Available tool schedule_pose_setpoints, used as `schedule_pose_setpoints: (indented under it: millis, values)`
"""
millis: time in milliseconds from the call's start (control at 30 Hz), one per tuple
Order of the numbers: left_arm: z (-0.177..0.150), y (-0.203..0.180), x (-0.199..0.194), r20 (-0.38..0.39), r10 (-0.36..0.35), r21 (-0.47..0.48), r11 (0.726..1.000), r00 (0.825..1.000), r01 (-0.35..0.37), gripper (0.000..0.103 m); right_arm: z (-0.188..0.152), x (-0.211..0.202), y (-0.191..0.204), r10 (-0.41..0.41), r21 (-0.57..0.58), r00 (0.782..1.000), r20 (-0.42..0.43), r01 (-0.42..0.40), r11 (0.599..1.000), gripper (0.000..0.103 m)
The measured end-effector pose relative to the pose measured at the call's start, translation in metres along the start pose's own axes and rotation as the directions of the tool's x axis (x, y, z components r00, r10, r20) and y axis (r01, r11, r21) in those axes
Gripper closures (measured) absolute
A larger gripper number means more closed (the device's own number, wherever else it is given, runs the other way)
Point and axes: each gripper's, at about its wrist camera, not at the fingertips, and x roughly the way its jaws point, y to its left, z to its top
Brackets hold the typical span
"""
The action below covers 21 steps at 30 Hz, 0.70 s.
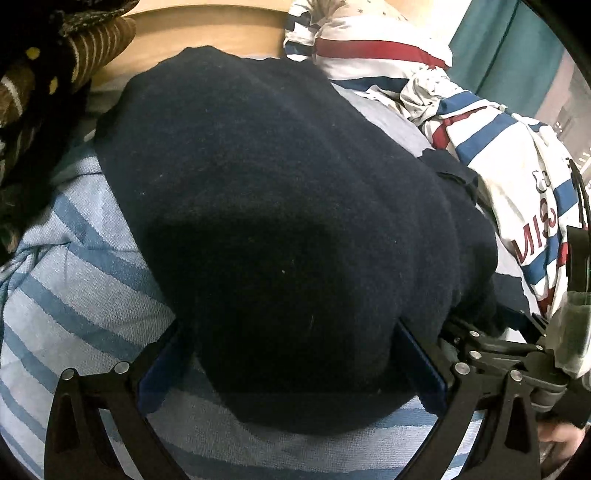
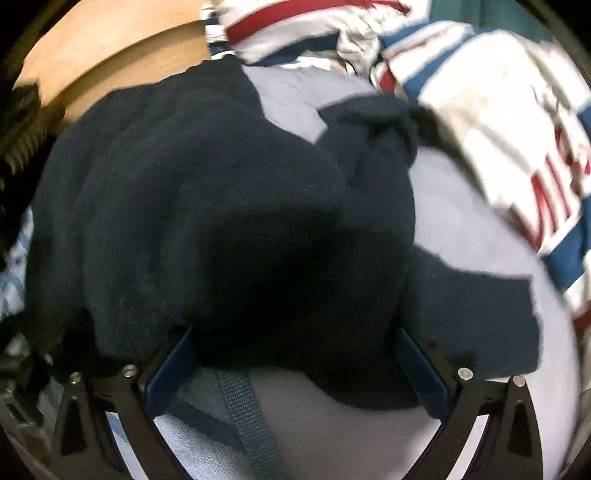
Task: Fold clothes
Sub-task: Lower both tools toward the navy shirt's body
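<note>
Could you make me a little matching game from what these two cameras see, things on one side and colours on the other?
Things:
1. sweater
2. bedspread
3. shirt with lettering
4. headboard

Colours:
A. light wood
B. white with red and blue stripes
C. dark navy
D. pale blue and white stripes

Pairs: 1-C, 2-D, 3-B, 4-A

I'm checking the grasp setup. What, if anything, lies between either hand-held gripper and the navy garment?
Nothing visible. The navy garment already lies between the open fingers of the left hand-held gripper and of the right hand-held gripper, hiding their tips. The striped shirt lies off to the right.
</note>
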Motion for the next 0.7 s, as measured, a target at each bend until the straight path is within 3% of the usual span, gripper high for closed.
schedule_pose_setpoints:
  millis: [100, 167, 233, 300, 400, 467, 567, 633, 700]
  values:
    - [0.001, 0.003, -0.001, -0.018, 0.000, -0.015, 1.000, 1.000, 0.000, 0.002, 0.000, -0.002, 0.001, 0.003, -0.007, 1.000, -0.004, -0.003, 1.000, 0.000]
    - [0.000, 0.002, -0.005, -0.027, -0.026, -0.003, 1.000, 0.999, 0.026, 0.013, -0.003, -0.006, 0.004, -0.016, -0.019, 1.000, 0.024, 0.016, 1.000, 0.000]
    - [-0.002, 0.001, -0.011, -0.035, -0.072, 0.010, 0.997, 0.997, 0.073, 0.039, -0.009, -0.013, 0.011, -0.032, -0.039, 0.997, 0.068, 0.034, 0.999, 0.005]
    - [-0.004, 0.003, -0.015, -0.045, -0.109, 0.003, 0.994, 0.993, 0.109, 0.051, -0.014, -0.022, 0.022, -0.013, -0.080, 0.995, 0.098, 0.021, 0.997, 0.035]
    - [-0.005, 0.008, -0.018, -0.052, -0.162, -0.055, 0.986, 0.985, 0.160, 0.069, -0.019, -0.035, 0.041, -0.041, -0.160, 0.992, 0.121, 0.060, 0.985, 0.060]
    - [-0.006, 0.012, -0.023, -0.049, -0.193, -0.103, 0.977, 0.980, 0.187, 0.075, -0.019, -0.044, 0.048, -0.053, -0.179, 0.990, 0.133, 0.077, 0.981, 0.068]
    - [-0.008, 0.012, -0.036, -0.028, -0.215, -0.105, 0.972, 0.976, 0.211, 0.080, -0.020, -0.062, 0.045, -0.005, -0.151, 0.987, 0.161, 0.030, 0.988, 0.078]
    - [-0.008, 0.013, -0.046, -0.011, -0.226, -0.095, 0.970, 0.974, 0.224, 0.081, -0.019, -0.074, 0.040, 0.056, -0.109, 0.982, 0.182, -0.036, 0.993, 0.084]
    - [-0.009, 0.017, -0.056, 0.010, -0.261, -0.111, 0.959, 0.965, 0.261, 0.081, -0.021, -0.087, 0.037, 0.140, -0.079, 0.970, 0.198, -0.127, 0.989, 0.097]
